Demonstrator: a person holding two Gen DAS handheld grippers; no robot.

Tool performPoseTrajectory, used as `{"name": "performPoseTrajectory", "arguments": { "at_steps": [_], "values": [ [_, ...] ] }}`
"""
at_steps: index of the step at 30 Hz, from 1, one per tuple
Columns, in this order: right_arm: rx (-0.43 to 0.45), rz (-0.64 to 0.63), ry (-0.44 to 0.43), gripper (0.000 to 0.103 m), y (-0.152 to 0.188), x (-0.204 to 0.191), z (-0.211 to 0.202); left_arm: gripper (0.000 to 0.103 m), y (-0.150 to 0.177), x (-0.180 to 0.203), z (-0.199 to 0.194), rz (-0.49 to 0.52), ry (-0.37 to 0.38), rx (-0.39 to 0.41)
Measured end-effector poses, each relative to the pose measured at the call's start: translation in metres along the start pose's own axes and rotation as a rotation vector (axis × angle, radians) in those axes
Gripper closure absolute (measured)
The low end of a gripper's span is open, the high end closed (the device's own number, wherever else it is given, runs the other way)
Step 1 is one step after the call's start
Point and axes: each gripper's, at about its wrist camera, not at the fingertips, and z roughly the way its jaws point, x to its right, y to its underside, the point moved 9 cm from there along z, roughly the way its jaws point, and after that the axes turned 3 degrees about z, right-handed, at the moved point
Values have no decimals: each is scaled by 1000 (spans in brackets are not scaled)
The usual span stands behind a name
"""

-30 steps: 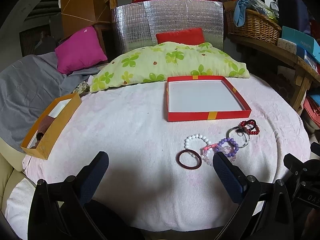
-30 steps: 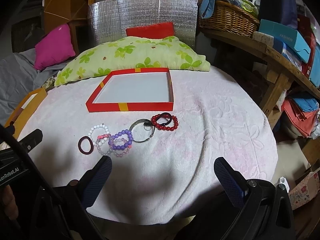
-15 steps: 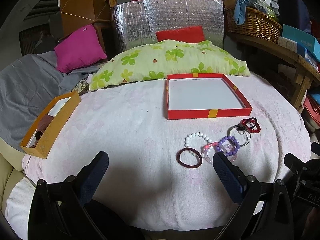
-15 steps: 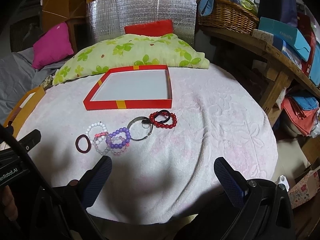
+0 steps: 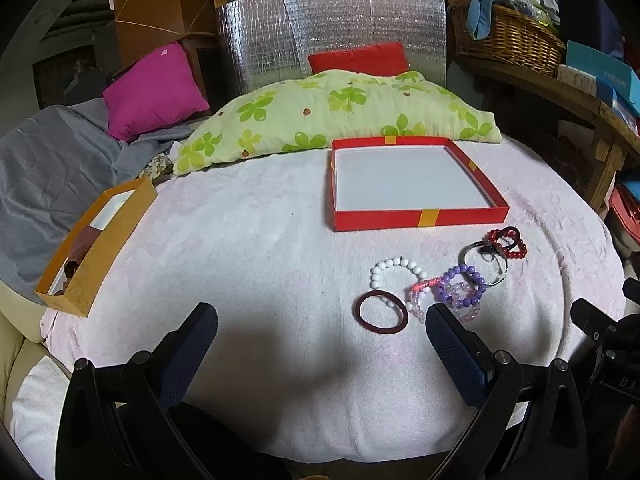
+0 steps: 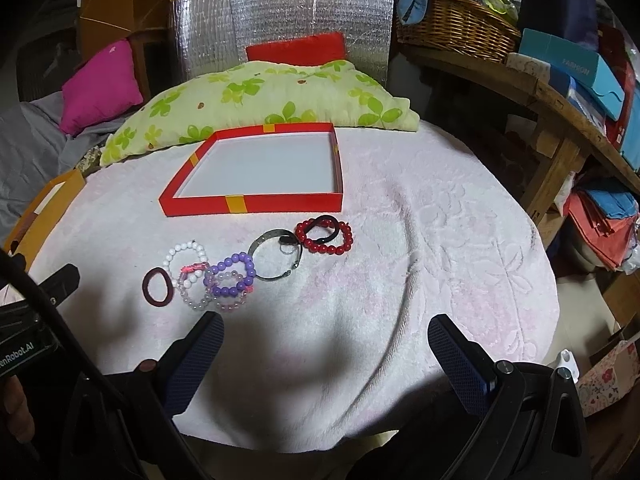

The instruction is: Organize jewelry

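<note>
A shallow red box [image 5: 420, 218] [image 6: 256, 205] with a white floor lies empty on the pink cloth. In front of it several bracelets lie in a row: a maroon band [image 5: 382, 312] [image 6: 159, 286], a white bead bracelet [image 5: 394, 270] [image 6: 186, 255], a purple bead bracelet [image 5: 464, 286] [image 6: 234, 274], a metal bangle [image 5: 486, 262] [image 6: 276, 256] and a red bead bracelet [image 5: 508, 242] [image 6: 326, 234]. My left gripper [image 5: 320, 324] hangs open just short of the maroon band. My right gripper [image 6: 326, 338] is open too, nearer than the row, with nothing between its fingers.
The pink cloth [image 5: 248, 248] covers a round table. An orange box [image 5: 96, 248] sits at its left edge. A green flowered pillow [image 5: 340, 112] lies behind the red box. A wooden shelf [image 6: 560, 100] with a basket [image 6: 456, 24] and boxes stands to the right.
Both views have crept slightly forward toward the bracelets. Both grippers stay open and no bracelet has moved.
</note>
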Motion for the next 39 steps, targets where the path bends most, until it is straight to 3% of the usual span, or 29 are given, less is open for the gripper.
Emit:
{"name": "performPoseTrajectory", "arguments": {
  "at_steps": [8, 16, 20, 26, 29, 35, 37, 38, 39],
  "values": [
    [-25, 52, -52, 0, -7, 15, 22, 0, 11, -3, 28, 8, 42, -68],
    [-113, 158, -260, 2, -27, 41, 69, 0, 27, -8, 60, -9, 101, -142],
    [-163, 127, -265, 18, -34, 34, 102, 5, 29, -3, 71, -2, 131, -160],
    [-221, 172, -256, 44, -43, 38, 140, 23, 33, 7, 90, 3, 191, -191],
    [-234, 232, -315, 46, -48, 36, 147, 24, 36, 13, 96, -14, 230, -200],
    [-205, 227, -333, 50, -64, 29, 154, 24, 38, 26, 102, 3, 273, -190],
    [-219, 240, -334, 57, -65, 29, 161, 24, 39, 28, 104, -1, 288, -194],
    [-232, 248, -344, 67, -66, 28, 165, 24, 39, 28, 105, -1, 290, -195],
    [-242, 253, -350, 70, -66, 27, 168, 24, 39, 29, 106, -1, 292, -196]
  ]
}}
